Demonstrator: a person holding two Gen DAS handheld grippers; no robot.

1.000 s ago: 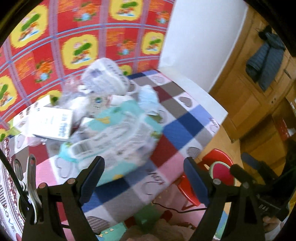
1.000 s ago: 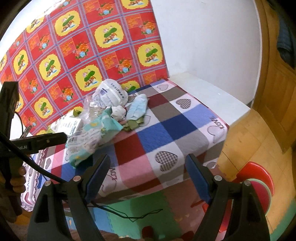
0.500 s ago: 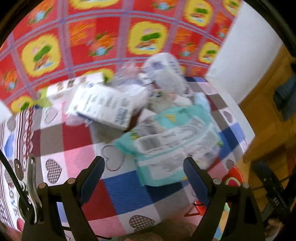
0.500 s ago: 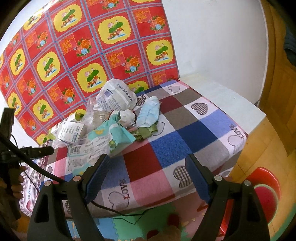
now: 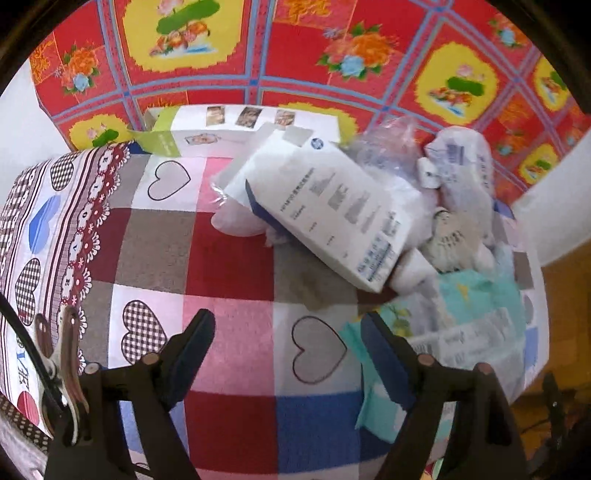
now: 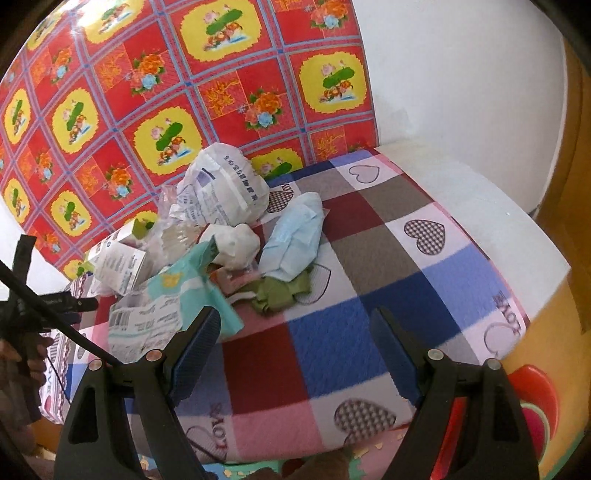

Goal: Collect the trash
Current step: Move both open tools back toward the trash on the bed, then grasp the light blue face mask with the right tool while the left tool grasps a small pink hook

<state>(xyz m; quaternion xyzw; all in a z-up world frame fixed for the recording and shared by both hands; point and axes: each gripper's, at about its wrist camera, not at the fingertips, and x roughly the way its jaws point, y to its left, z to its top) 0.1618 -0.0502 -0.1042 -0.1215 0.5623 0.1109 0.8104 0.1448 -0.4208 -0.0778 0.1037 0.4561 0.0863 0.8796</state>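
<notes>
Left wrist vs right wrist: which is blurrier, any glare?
Left wrist: motion smear on the white box and teal pack; no glare. Right wrist: sharper, pile mostly crisp, faint sheen on the wall cloth upper left. Both: fisheye bends the edges.

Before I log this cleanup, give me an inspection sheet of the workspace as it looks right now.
Surface: table under a checked heart cloth, right part bare.
Job's things: trash heaped at the back left: white box, teal wrapper, white bag, blue mask, green scrap.
Clutter: nothing seen.
Tongs: left tongs closing, nothing between them; right tongs open, empty.
Cables: black cable by the left tongs.
Surroundings: red floral wall cover, white wall, red stool.
</notes>
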